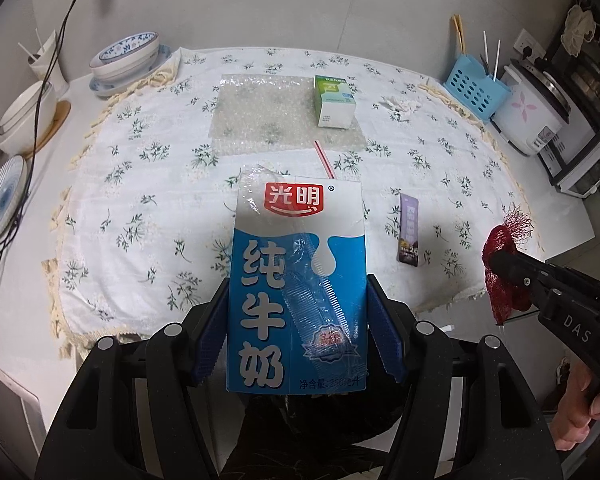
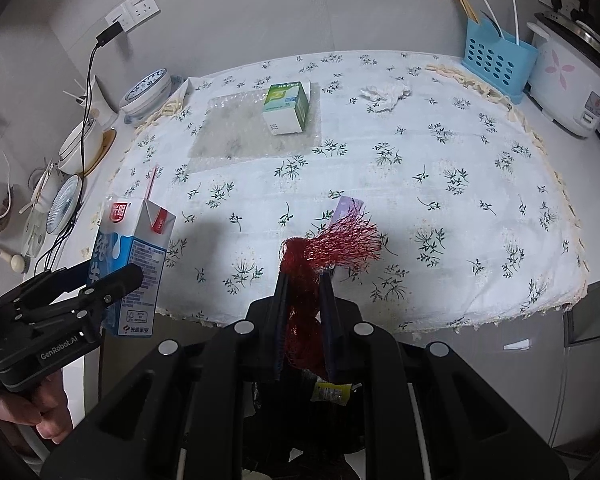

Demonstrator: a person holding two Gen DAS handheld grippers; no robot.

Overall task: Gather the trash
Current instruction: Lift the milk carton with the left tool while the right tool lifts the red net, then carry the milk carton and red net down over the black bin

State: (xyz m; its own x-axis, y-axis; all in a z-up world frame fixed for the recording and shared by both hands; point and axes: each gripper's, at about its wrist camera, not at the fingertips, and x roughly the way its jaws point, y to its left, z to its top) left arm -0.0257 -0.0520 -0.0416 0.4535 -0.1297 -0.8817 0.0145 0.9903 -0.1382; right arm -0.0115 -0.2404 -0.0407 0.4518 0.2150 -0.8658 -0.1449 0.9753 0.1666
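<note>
the left gripper (image 1: pixel 298 312) holds a milk carton (image 1: pixel 296 284) upright between its blue-padded fingers (image 1: pixel 210 332), both pads pressed flat on the carton's narrow sides, the jaws standing about halfway apart around it. the carton is tall and rectangular, white at the top with a red logo patch, blue below with large pale characters down its front and a white milk-splash shape at 1 o'clock of them. a clear crinkled straw wrapper is stuck slantwise on the front, and a red-and-white striped straw (image 1: pixel 325 159) sticks out of the top toward 12 o'clock. in the right wrist view the carton (image 2: pixel 130 264) sits at 9 o'clock, its folded gable top and a side panel of small print showing, hanging just off the near edge of the table.

the right gripper (image 2: pixel 304 312) is closed almost fully on a red mesh net bag (image 2: pixel 328 252), the bunched netting squeezed between the pads, its loose end fanning out toward 1 o'clock and more mesh trailing down toward 6 o'clock.

on the floral tablecloth (image 2: pixel 440 200) lie a purple sachet (image 1: pixel 409 230) at 3 o'clock of the carton, a green-and-white box (image 2: pixel 286 108) on a sheet of bubble wrap (image 2: pixel 236 132) at 12 o'clock, and a crumpled tissue (image 2: pixel 384 94) near the far edge.
</note>
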